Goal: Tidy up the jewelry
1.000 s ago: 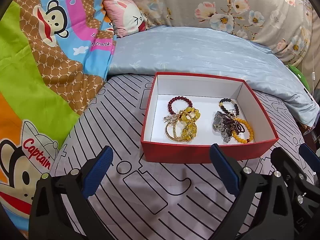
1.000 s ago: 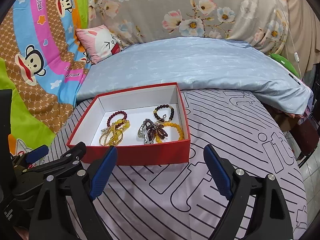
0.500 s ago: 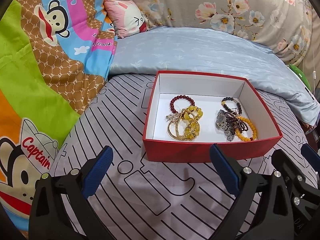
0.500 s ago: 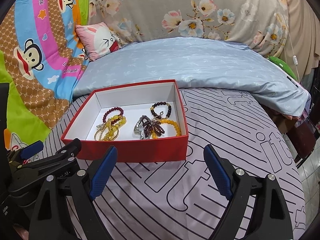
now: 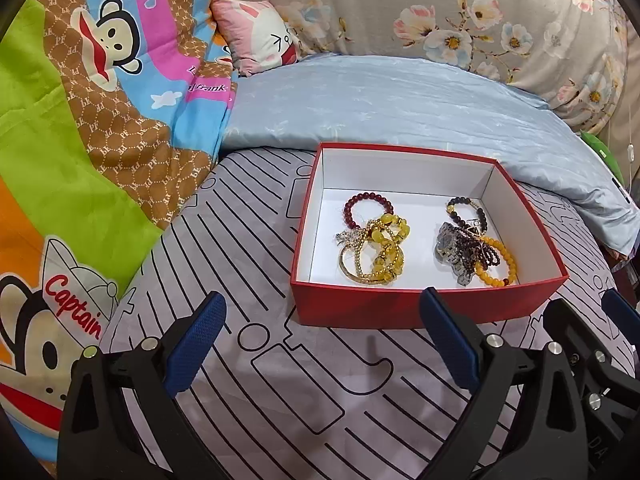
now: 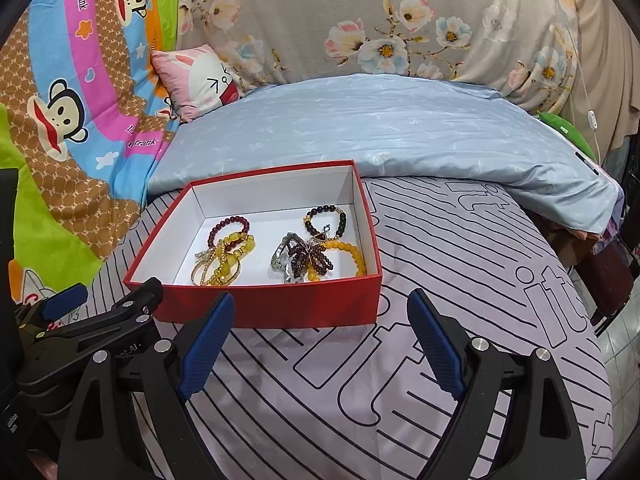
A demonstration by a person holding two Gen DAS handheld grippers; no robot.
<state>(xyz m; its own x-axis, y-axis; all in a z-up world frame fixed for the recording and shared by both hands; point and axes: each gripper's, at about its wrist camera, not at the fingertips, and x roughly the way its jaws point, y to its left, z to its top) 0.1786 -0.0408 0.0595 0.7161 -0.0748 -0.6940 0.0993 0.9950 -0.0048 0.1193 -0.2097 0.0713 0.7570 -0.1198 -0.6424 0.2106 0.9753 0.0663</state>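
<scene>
Jaws wide (both grippers), short of box (image 5: 404,312) edge.

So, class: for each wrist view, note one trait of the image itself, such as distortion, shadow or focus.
Left wrist view: fisheye bends the red box edges outward, dark corners frame the picture, and the left tool casts a soft shadow on the striped sheet. Right wrist view: same barrel curve on the blue quilt, even lighting, beads sharp.

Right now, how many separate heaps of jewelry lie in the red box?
2: a gold and yellow heap at its left, a dark heap with a watch at its right. Tangled pieces may hide others.
</scene>
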